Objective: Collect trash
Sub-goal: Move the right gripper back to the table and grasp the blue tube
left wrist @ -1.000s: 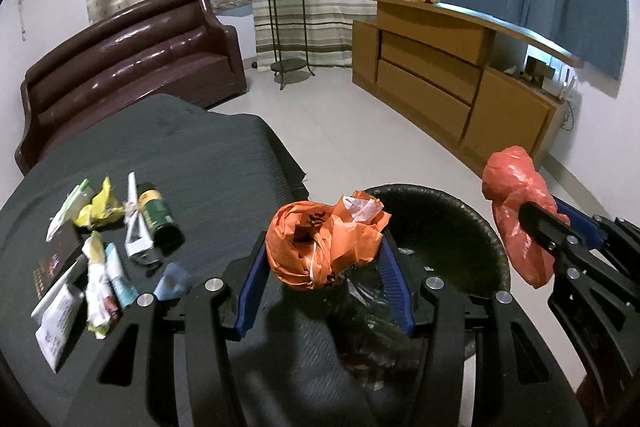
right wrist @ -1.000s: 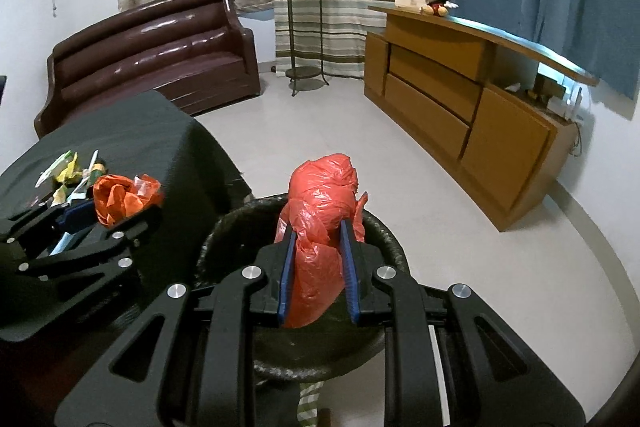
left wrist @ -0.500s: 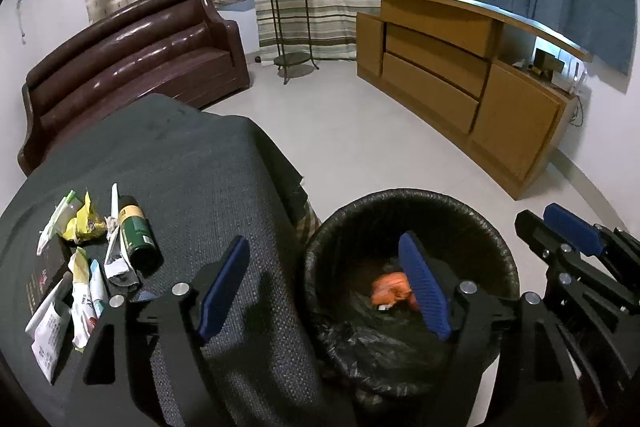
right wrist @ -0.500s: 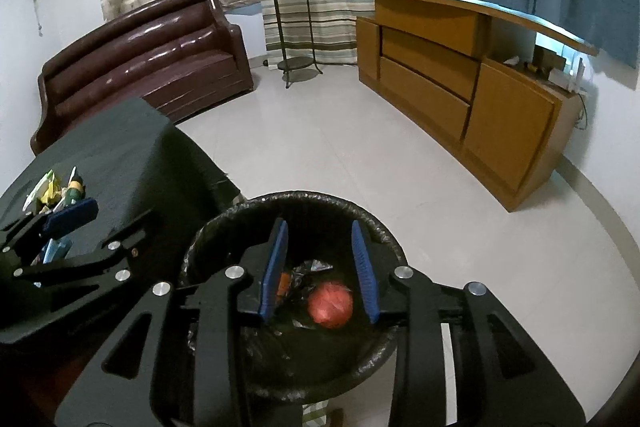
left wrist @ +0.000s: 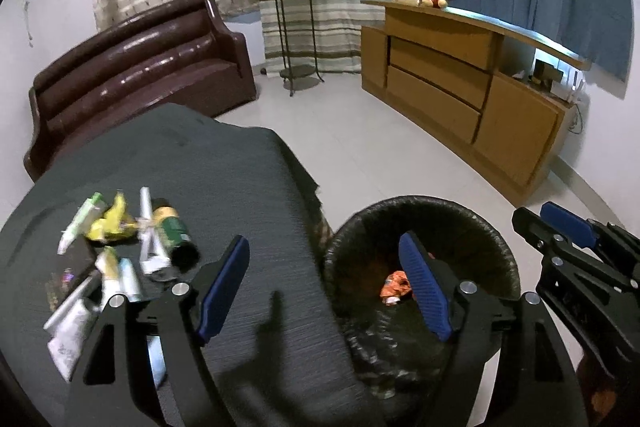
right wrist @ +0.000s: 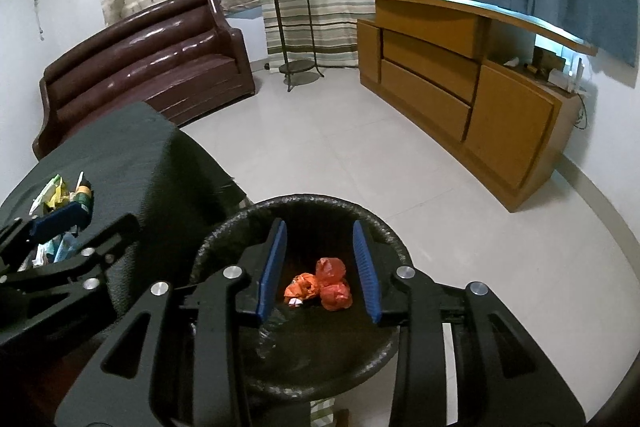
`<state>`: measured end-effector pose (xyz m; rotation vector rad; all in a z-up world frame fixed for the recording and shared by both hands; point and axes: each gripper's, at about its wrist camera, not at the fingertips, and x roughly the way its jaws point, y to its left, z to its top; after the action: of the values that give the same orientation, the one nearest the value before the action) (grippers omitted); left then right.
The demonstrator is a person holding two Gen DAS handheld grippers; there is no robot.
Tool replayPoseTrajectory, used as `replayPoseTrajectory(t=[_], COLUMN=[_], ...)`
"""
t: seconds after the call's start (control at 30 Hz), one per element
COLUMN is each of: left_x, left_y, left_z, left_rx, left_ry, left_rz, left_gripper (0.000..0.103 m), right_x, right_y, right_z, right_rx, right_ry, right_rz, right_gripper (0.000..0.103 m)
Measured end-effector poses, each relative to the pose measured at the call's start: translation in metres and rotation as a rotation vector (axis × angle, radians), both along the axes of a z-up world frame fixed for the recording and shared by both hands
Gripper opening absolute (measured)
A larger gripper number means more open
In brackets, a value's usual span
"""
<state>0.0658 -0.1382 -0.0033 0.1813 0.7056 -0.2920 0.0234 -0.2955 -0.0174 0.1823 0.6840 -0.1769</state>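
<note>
Both our grippers hang over the black bin with nothing between the pads: the right gripper has just been opening, the left gripper is wide. We let the orange bag and red bag fall inside; more trash waits on the table at nine o'clock.

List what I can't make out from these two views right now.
- Left wrist view: labels on the wrappers and tubes on the table, blurred.
- Left wrist view: most of the bin contents, hidden by the left gripper.
- Right wrist view: the same table litter, covered by the left gripper.
- Both views: anything under the bags, dark.
</note>
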Motion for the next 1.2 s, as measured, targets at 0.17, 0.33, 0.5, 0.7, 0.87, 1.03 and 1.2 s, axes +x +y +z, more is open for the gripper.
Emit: replayPoseTrajectory(t=[0.17,0.33,0.5,0.7,0.87,1.03,1.2], left_x=[-0.009,-0.014,-0.017,-0.019,-0.022,-0.025,-0.024], left_y=[0.027,0.066,0.108,0.161,0.191,0.214,0.235], left_z=[0.005,0.002,0.001,-0.001,-0.004,-0.004,-0.006], left_rx=[0.017,0.040,0.066,0.065,0.048,0.045,0.038], left_ry=[-0.032,-0.033,-0.040,-0.027,-0.019,-0.025,-0.024], left_rz=[0.038,0.105,0.190,0.276,0.329,0.364,0.391], left_gripper=[0.075,0.075,0.075,0.075,0.076,0.075,0.076], right_x=[-0.001,-0.001,-0.002,-0.001,-0.002,0.001,0.007], right_y=[0.018,0.046,0.080,0.122,0.152,0.182,0.210], right_z=[0.002,0.003,0.005,0.002,0.001,0.008,0.010], right_rx=[0.012,0.024,0.011,0.031,0.040,0.051,0.048], right_ry=[0.005,0.022,0.037,0.057,0.076,0.074,0.095], right_rz=[0.015,0.071,0.132,0.196,0.232,0.268,0.310], right_gripper=[0.049,0.051,0.052,0.055,0.055,0.055,0.055])
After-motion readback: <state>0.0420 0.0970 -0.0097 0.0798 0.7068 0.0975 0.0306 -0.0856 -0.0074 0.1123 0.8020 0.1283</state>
